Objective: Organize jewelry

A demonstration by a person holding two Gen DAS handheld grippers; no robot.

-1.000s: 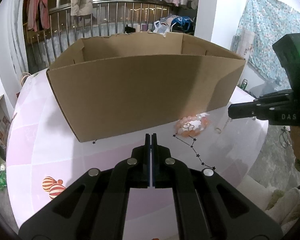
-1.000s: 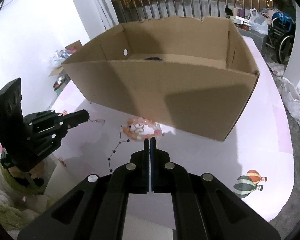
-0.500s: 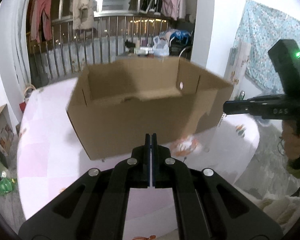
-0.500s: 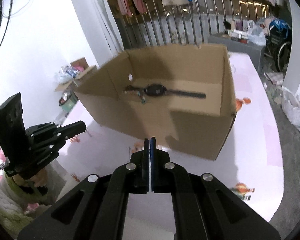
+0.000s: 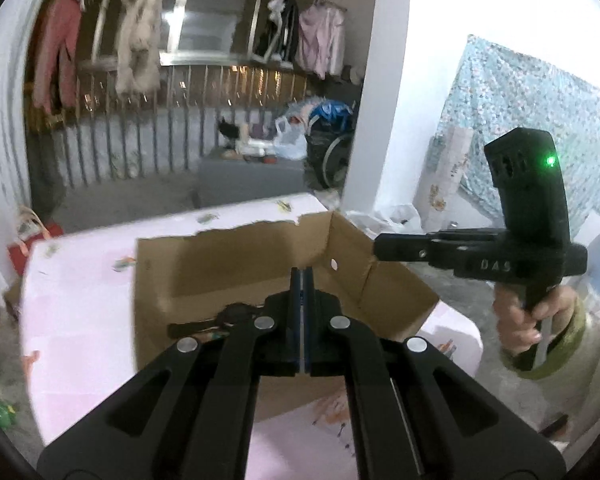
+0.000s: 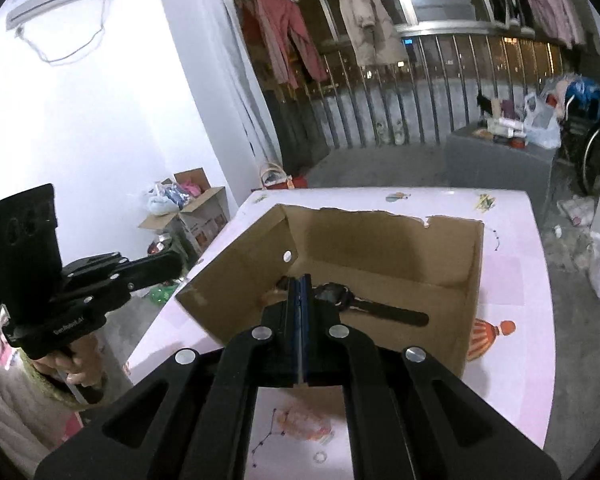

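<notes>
Both of your grippers are matte black plastic. Your left gripper point(image 5: 301, 276) has two flat fingers with blue pads pressed together, mounted on angular ribbed linkage arms fastened with four round silver screws. Your right gripper point(image 6: 299, 282) is built the same way. Seen from the side, each unit has a blocky upright housing; the right one carries a small green light and pale raised letters. Your right hand point(image 5: 520, 320) emerges from an olive-green cuff over a pale fluffy sleeve point(image 5: 596, 364).
</notes>
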